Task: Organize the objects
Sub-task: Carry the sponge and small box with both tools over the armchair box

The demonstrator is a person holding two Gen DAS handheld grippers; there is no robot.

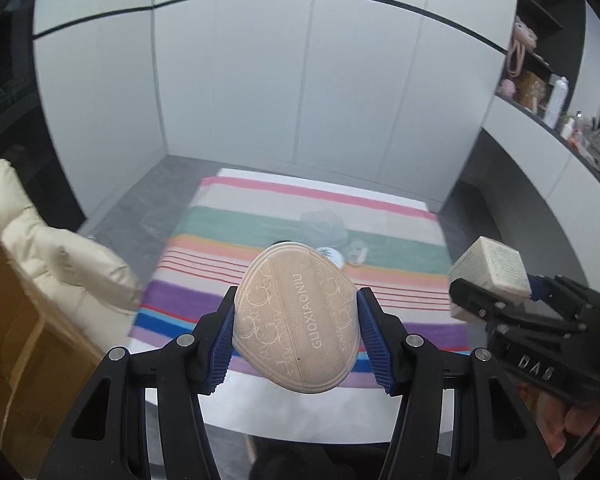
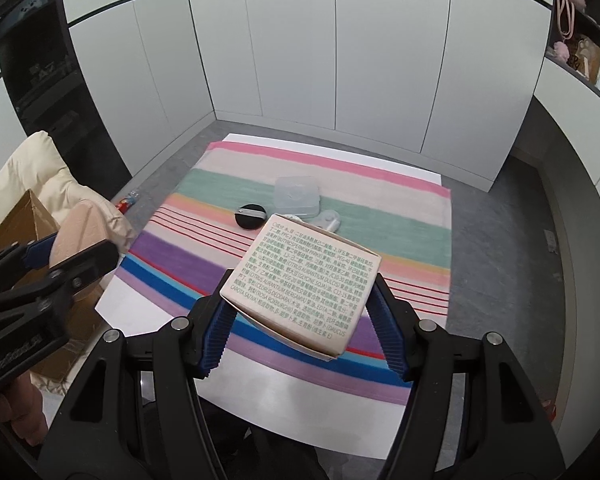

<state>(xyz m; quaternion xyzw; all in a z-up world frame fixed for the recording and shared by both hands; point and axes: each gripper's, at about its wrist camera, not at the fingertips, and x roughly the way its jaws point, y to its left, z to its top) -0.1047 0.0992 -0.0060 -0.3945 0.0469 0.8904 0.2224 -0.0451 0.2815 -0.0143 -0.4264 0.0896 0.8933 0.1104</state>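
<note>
Your left hand-held gripper [image 1: 296, 330] is closed on a beige powder puff [image 1: 296, 316], with one blue ribbed pad pressing each side of it. The puff carries the printed word GUOXIAONIU on its middle band, and it hangs in the air above the near edge of the striped cloth [image 1: 236, 248]. In the right wrist view you see the same puff [image 2: 76, 236] at the far left, just in front of the brown cardboard box [image 2: 16, 224] and the cream padded cushion [image 2: 40, 168].

Your right hand-held gripper [image 2: 300, 308] is closed on a small cream carton [image 2: 304, 280] whose upper face is full of small green text. The carton is tilted and is held above the near part of the cloth, not touching it. In the left wrist view this carton [image 1: 490, 272] shows at the right side.

On the white worktop [image 2: 148, 300] the striped cloth [image 2: 400, 232] lies flat. On its green stripe you have a clear plastic case [image 2: 296, 194], a black round compact [image 2: 251, 216] just to the left of it, and a small white object [image 2: 327, 219] near the case, partly hidden behind the carton. A small bottle with a red label [image 2: 127, 200] lies on the grey floor [image 2: 500, 240] beside the left edge of the worktop.
</note>
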